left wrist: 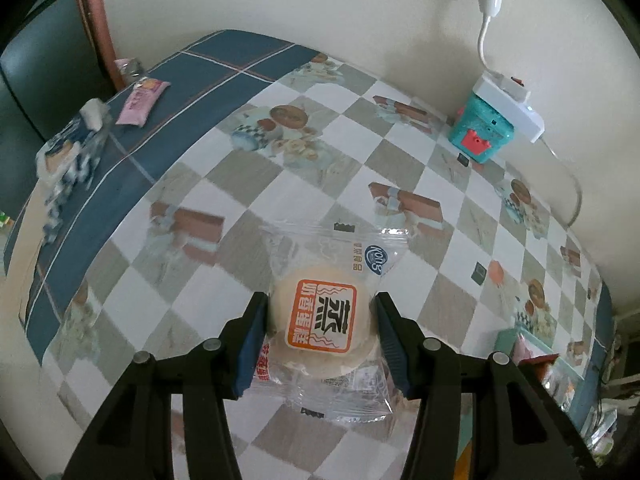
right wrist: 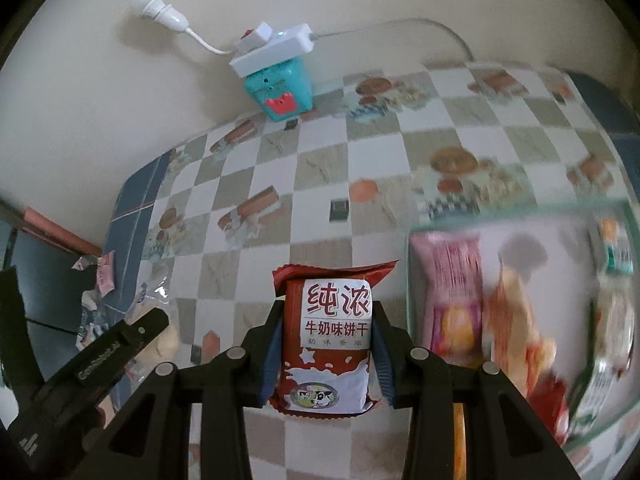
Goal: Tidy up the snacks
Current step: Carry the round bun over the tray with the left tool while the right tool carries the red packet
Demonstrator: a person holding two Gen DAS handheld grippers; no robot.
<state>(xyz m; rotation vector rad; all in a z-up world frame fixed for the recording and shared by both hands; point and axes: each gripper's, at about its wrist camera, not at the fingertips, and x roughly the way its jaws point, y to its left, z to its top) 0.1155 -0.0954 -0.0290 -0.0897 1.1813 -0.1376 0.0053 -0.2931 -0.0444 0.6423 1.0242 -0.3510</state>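
My left gripper (left wrist: 320,320) is shut on a round cake in a clear wrapper with an orange label (left wrist: 325,317), held above the checked tablecloth. My right gripper (right wrist: 326,332) is shut on a dark red milk biscuit packet (right wrist: 326,340), also lifted off the table. In the right wrist view a clear tray (right wrist: 410,280) sits just right of that packet, holding a pink packet (right wrist: 450,292), an orange packet (right wrist: 516,320) and more snacks, all blurred. The left gripper's black finger (right wrist: 120,344) shows at the lower left of that view with its cake.
A pink snack packet (left wrist: 142,100) and a blue-and-white wrapped item (left wrist: 72,152) lie on the blue part of the cloth at the far left. A teal toy box (left wrist: 480,128) with a white power strip (left wrist: 516,104) on it stands against the wall.
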